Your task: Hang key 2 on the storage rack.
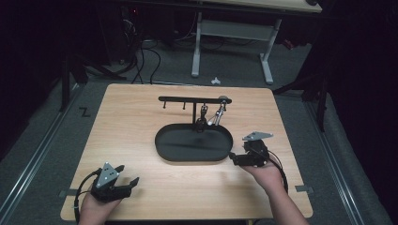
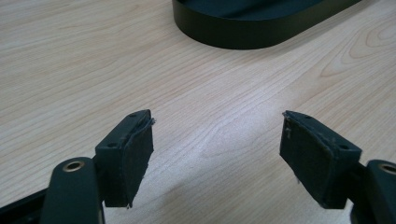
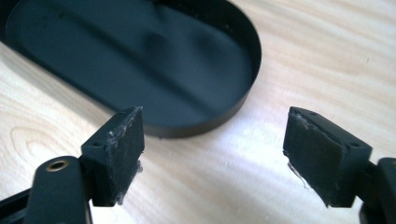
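Jaws: right gripper (image 3: 212, 140) spread, empty | black tray (image 3: 140, 60) just ahead | left gripper (image 2: 217, 149) spread, tray farther.

Worktop (image 1: 141, 122): pale wood-grain surface, smooth, with a soft satin sheen; grain lines clear in both gripper views.

Tray (image 1: 194, 157): oval, black, matt, smooth; looks like painted metal or plastic, cannot tell which; thin upright rim.

Rack (image 1: 192, 99) at the tray's 12 o'clock: black matt bar, likely metal; shiny silvery metal pieces (image 1: 217, 115) hang from it.

Left gripper (image 1: 123, 180): black matt body, hard plastic by its look; grey matt plate on top. Pads (image 2: 135, 158) dull black, rubbery, edges frayed.

Right gripper (image 1: 233, 157): same finish; pads (image 3: 123, 149) scuffed with whitish wear.

Floor (image 1: 42, 140): grey, rough carpet-like texture.
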A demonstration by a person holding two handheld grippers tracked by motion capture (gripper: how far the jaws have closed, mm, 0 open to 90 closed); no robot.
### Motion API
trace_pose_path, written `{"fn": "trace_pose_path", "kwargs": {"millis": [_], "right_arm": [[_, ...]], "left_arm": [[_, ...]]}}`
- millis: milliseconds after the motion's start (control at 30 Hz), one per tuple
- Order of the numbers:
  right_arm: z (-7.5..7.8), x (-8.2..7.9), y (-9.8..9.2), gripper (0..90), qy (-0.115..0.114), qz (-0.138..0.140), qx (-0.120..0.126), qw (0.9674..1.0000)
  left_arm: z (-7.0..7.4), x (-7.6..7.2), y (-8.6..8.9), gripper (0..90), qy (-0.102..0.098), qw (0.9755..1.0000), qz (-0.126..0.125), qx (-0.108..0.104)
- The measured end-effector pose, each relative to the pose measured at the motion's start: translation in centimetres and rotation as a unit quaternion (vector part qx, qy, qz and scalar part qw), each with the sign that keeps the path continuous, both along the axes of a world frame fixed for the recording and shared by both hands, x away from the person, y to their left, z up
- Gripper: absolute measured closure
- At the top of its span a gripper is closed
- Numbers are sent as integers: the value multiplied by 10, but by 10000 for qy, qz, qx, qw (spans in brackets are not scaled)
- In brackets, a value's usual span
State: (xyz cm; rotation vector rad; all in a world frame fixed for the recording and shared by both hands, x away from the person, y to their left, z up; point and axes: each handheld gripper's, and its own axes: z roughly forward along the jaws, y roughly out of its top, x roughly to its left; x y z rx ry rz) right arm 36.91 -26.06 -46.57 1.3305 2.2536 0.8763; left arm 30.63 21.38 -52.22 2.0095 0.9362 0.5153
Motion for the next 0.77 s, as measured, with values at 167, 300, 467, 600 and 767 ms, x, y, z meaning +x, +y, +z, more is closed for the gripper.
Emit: {"fn": "trace_pose_path", "kwargs": {"millis": [167, 300, 467, 600, 767], "right_arm": [[-22, -23, -11, 163, -78, -72, 254, 9996], [-35, -42, -13, 135, -364, -58, 76, 9993], [-40, -59, -17, 117, -684, -123, 22, 9976], [-46, -58, -15, 119, -613, -70, 87, 9981], [-48, -63, -16, 118, -654, -93, 40, 9978]], "left_arm": [[10, -1, -12, 244, -85, 10000, -22, -42], [25, 2, -28, 243, -173, 9998, -53, 82], [24, 9, -43, 242, -265, 9992, 185, -241], [6, 4, -47, 245, -154, 9999, 42, -19], [8, 4, -37, 243, -136, 9998, 33, -171]]}}
